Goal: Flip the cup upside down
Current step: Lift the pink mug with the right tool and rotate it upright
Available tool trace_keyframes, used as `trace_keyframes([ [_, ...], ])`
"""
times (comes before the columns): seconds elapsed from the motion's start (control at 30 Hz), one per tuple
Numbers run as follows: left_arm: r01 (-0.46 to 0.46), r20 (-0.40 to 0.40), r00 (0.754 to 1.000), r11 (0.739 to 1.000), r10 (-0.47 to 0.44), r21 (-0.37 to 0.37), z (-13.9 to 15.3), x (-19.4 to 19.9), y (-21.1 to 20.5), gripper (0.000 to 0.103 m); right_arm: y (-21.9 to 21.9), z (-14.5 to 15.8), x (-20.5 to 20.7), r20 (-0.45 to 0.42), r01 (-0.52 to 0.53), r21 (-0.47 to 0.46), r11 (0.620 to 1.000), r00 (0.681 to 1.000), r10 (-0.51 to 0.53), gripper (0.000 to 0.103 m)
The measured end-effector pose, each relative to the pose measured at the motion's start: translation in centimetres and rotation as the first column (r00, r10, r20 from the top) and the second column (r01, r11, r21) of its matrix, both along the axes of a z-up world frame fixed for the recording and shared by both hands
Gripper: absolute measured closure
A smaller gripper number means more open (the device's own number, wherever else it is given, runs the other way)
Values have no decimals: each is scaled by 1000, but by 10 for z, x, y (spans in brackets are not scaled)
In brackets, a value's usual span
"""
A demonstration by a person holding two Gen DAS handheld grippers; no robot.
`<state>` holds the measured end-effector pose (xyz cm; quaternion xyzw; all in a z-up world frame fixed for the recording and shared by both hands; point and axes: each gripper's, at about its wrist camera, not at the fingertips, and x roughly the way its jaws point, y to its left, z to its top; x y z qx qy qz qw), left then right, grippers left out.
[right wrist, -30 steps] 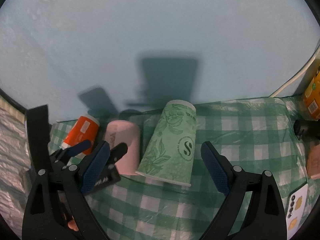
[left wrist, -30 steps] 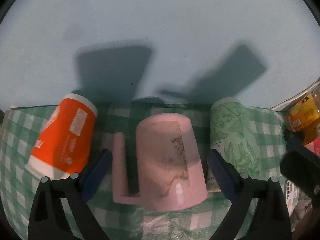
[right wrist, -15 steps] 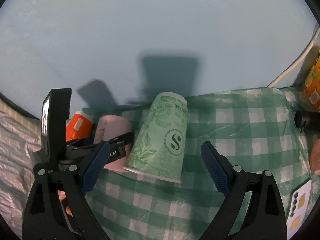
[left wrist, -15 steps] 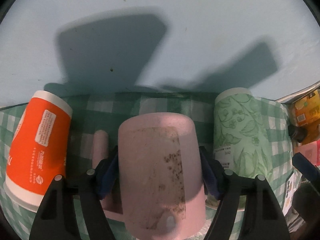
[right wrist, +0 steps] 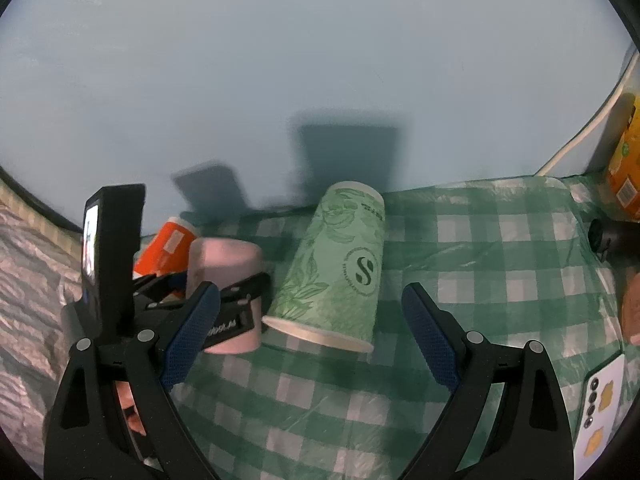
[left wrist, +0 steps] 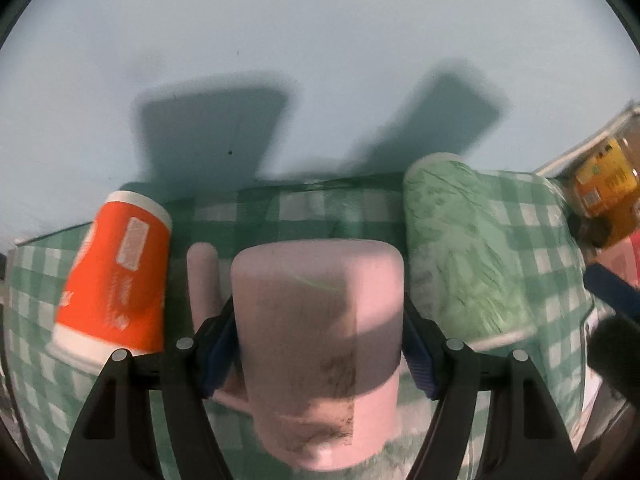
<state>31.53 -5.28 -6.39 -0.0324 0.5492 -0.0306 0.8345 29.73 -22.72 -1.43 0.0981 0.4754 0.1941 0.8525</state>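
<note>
A pink mug point(left wrist: 320, 344) stands upside down on the green checked cloth point(left wrist: 312, 204), its handle point(left wrist: 202, 280) to the left. My left gripper point(left wrist: 318, 344) is shut on the pink mug, a blue pad pressing each side. The mug also shows in the right wrist view point(right wrist: 228, 268), with the left gripper point(right wrist: 236, 308) clamped round it. My right gripper point(right wrist: 312, 332) is open and empty, just in front of an upside-down green paper cup point(right wrist: 340, 264).
An upside-down orange paper cup point(left wrist: 116, 280) stands left of the mug, the green paper cup point(left wrist: 468, 256) right of it. An orange bottle point(left wrist: 604, 184) is at the far right. A phone point(right wrist: 600, 412) lies at the cloth's right edge. A pale blue wall is behind.
My left gripper moved forward around the pink mug and closed on its sides. The right gripper stayed open and drifted slightly.
</note>
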Motion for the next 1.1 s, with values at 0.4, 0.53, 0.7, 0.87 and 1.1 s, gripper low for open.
trace_keyframes([
  [0.4,73,46,996,997,-73,5,24,-47,-13,30,-5,11,-26,32,-21,22,1000,999,20,11],
  [0.53,119,64,991,993,-119,2,31,-75,-15,29,-5,14,-38,45,-33,9,999,998,33,11],
  [0.7,164,64,985,986,-162,-27,26,-113,-17,29,-6,11,-66,55,-55,9,998,997,55,11],
  [0.87,191,26,982,976,-189,-105,11,-143,-15,29,-5,-3,-95,25,-81,25,996,997,80,11],
  [1.1,199,5,980,973,-200,-114,-2,-152,-23,29,-1,-28,-111,-43,-101,35,994,994,103,11],
])
